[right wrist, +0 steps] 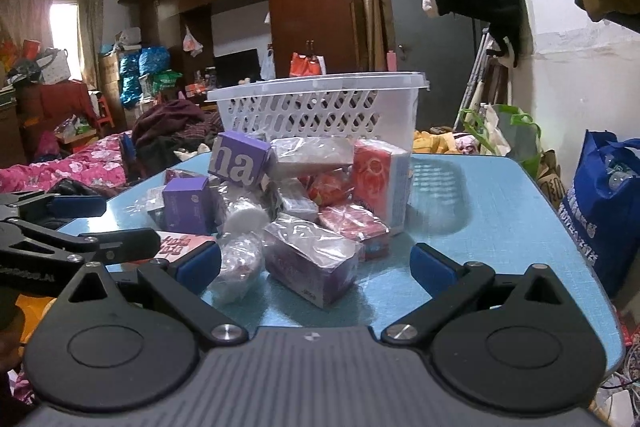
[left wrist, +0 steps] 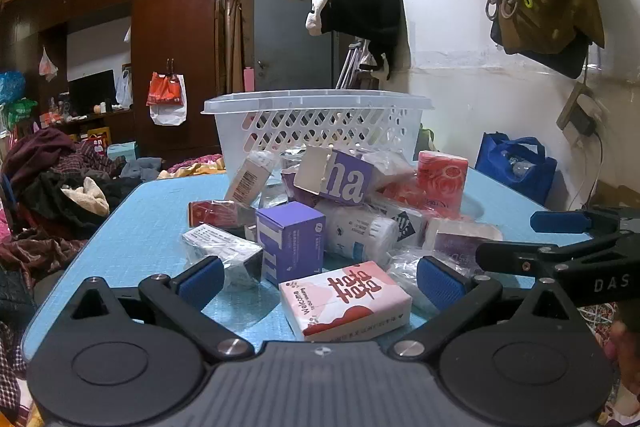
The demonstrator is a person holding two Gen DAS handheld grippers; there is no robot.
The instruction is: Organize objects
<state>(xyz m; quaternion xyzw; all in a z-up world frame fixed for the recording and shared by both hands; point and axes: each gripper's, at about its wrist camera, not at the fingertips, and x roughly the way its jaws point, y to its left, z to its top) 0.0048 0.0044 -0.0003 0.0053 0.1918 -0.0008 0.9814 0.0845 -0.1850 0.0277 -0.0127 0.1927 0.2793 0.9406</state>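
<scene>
Both grippers hover wide apart, gripping nothing: the left gripper frames a pink tissue pack, the right gripper a wrapped purple box. Behind the pile stands a white basket, seemingly empty.

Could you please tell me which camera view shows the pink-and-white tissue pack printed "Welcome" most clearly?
The left wrist view: the pink-and-white rectangular tissue pack lies unobstructed nearest the camera, print readable. In the right wrist view only a pink corner shows, behind the other hand-held gripper's arm.
</scene>
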